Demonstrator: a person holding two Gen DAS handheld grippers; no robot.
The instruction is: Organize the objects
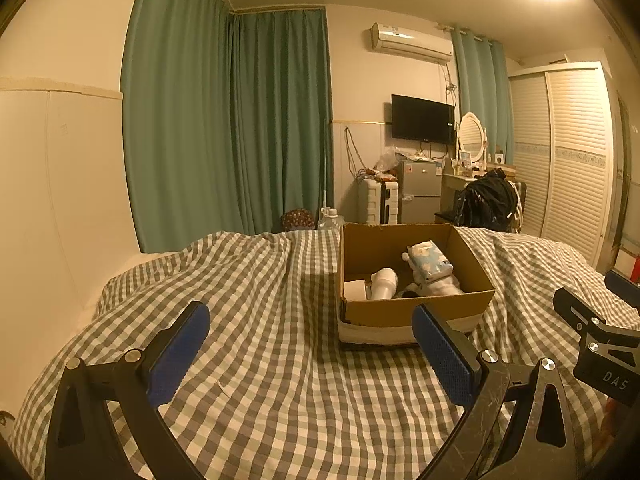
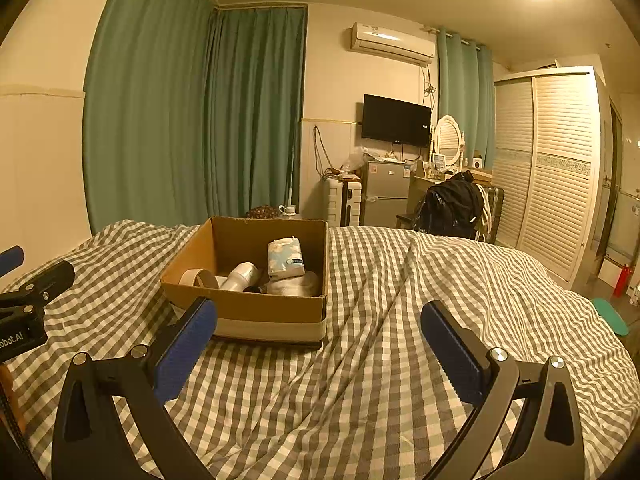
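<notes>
Both tongs, left [image 1: 310, 354] and right [image 2: 318, 354], gape empty over the bed [image 2: 360, 360]; only the right wrist view shows the tape roll [image 2: 199, 278] inside the box [image 2: 256, 308].

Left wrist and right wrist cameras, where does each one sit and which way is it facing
Left wrist: on the left gripper, low over the checked bedspread, facing the room's far wall; cardboard box ahead-right; right gripper at the edge.
Right wrist: on the right gripper, same heading; cardboard box ahead-left.
Shared: box, bedspread, television.
</notes>
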